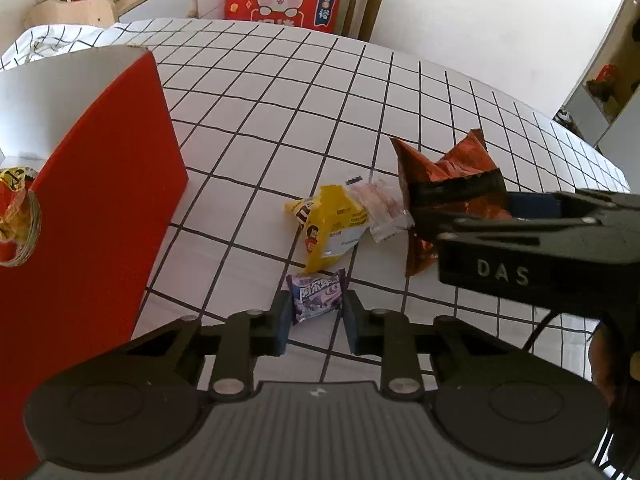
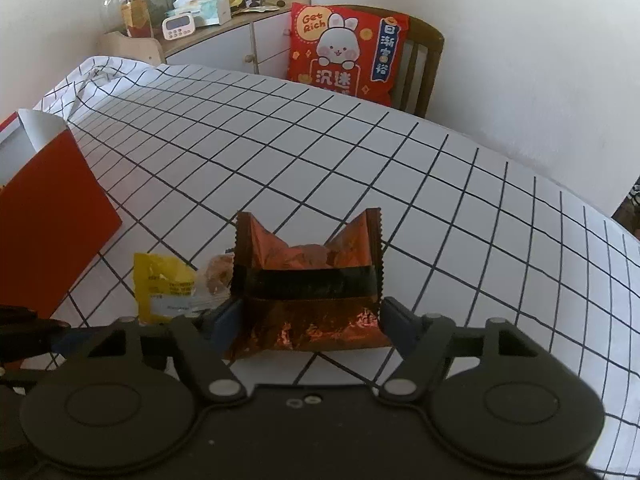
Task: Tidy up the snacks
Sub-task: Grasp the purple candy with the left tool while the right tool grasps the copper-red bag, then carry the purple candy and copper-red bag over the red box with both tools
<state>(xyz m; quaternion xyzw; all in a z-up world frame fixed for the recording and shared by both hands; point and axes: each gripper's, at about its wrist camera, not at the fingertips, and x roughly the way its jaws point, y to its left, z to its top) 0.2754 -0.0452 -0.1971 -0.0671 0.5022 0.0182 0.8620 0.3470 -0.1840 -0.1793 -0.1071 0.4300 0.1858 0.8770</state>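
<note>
My left gripper point(image 1: 316, 316) is open, its pads either side of a small purple snack packet point(image 1: 316, 294) that lies on the checked tablecloth. My right gripper point(image 2: 310, 318) is open around an orange-red foil snack bag point(image 2: 308, 280), pads at its two sides; the bag also shows in the left wrist view point(image 1: 444, 178), with the right gripper point(image 1: 472, 216) reaching in from the right. A yellow snack bag point(image 1: 330, 226) and a clear pink wrapped snack point(image 1: 380, 206) lie between them. A red box point(image 1: 92, 208) stands at the left with gold-wrapped snacks point(image 1: 14, 200) inside.
The table point(image 2: 360, 168) has a white cloth with a black grid. A wooden chair with a red rabbit cushion point(image 2: 346, 52) stands at the far edge. A cabinet point(image 2: 224, 36) with jars, a timer and boxes is behind at the left.
</note>
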